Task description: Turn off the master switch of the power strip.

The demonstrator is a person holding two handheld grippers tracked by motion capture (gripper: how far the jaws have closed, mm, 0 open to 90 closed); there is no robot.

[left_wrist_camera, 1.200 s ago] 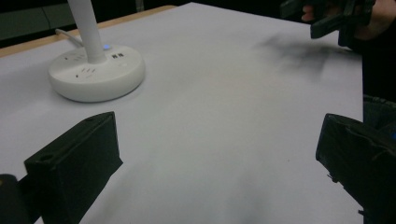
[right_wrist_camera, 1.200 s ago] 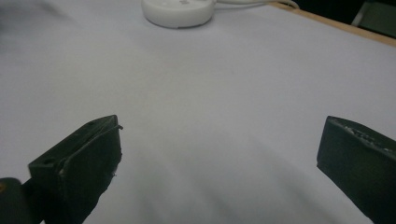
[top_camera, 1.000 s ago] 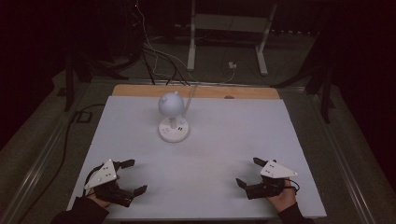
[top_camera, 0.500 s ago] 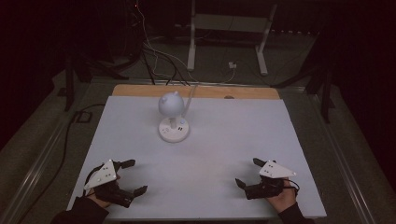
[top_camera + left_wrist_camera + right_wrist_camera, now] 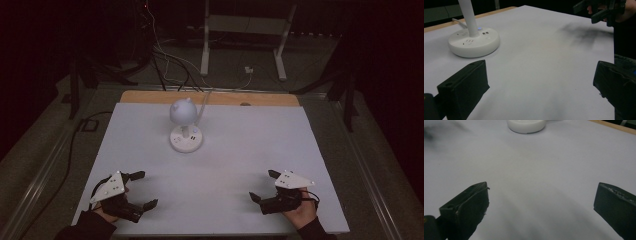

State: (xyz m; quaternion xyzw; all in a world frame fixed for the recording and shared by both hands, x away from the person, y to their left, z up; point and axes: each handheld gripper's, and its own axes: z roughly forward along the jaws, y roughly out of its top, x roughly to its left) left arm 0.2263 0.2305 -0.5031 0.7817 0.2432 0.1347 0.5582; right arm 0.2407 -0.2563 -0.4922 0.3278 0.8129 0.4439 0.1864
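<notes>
No text, label, brand or number can be read anywhere. The lamp base (image 5: 474, 43) bears only small dark socket slots and a blue lit dot at the foot of the stem, none of them lettering; in the high view the same base (image 5: 186, 140) shows tiny marks too small to tell.
</notes>
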